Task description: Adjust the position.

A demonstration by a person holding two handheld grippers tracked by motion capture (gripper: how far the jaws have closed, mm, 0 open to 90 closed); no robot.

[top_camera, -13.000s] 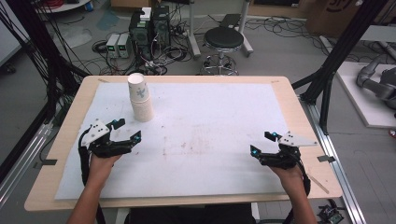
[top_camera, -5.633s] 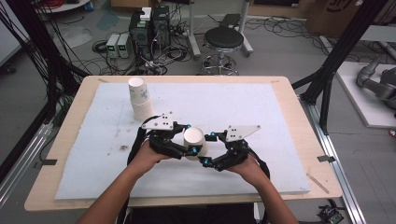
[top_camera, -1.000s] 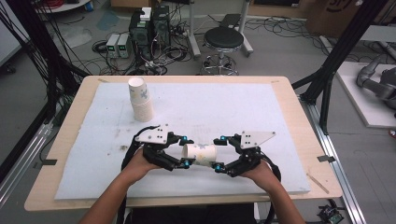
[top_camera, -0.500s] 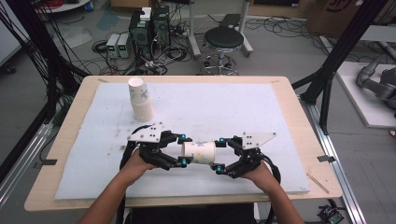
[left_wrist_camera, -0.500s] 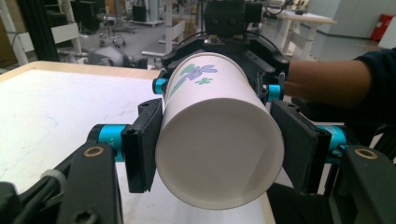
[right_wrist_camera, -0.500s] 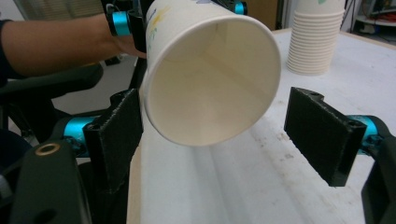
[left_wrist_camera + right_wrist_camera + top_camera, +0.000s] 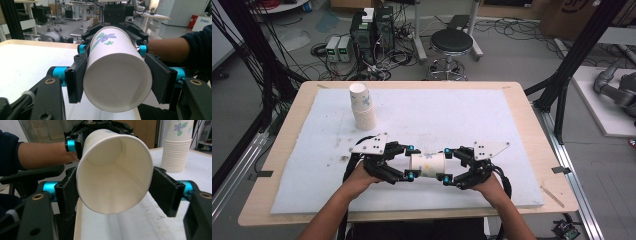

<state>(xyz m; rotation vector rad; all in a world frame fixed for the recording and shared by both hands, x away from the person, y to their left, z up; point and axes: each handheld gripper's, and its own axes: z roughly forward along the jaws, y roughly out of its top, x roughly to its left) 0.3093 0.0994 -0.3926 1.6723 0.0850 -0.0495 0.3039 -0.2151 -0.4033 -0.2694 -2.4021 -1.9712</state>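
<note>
A person at a table holds one paper cup point(image 7: 428, 165) level between two hand-held grippers, above the near middle of a white foam mat point(image 7: 472, 115). The left gripper point(image 7: 409, 162) has its jaws drawn in tight on the cup's closed bottom end; in the left gripper view the black pads point(image 7: 75, 77) press flat against both sides of the cup. The right gripper point(image 7: 446, 164), facing it, takes the open mouth end. Its jaws have just been closing with the cup between them; in the right gripper view the left pad meets the cup's wall, while whether the right pad point(image 7: 165, 192) touches cannot be told. The cup is a smooth white paper cone with a rolled rim, printed with a purple flower and green leaves, and its inside is bare and cream-coloured. At the far left of the mat a stack of cups point(image 7: 362, 105) of the same print stands upside down, well apart from the grippers. The mat is soft-looking, scuffed and speckled with dark marks, and lies on a pale wooden table point(image 7: 537, 130). Each gripper is black with blue fittings and carries a grey three-cornered plate on top.
</note>
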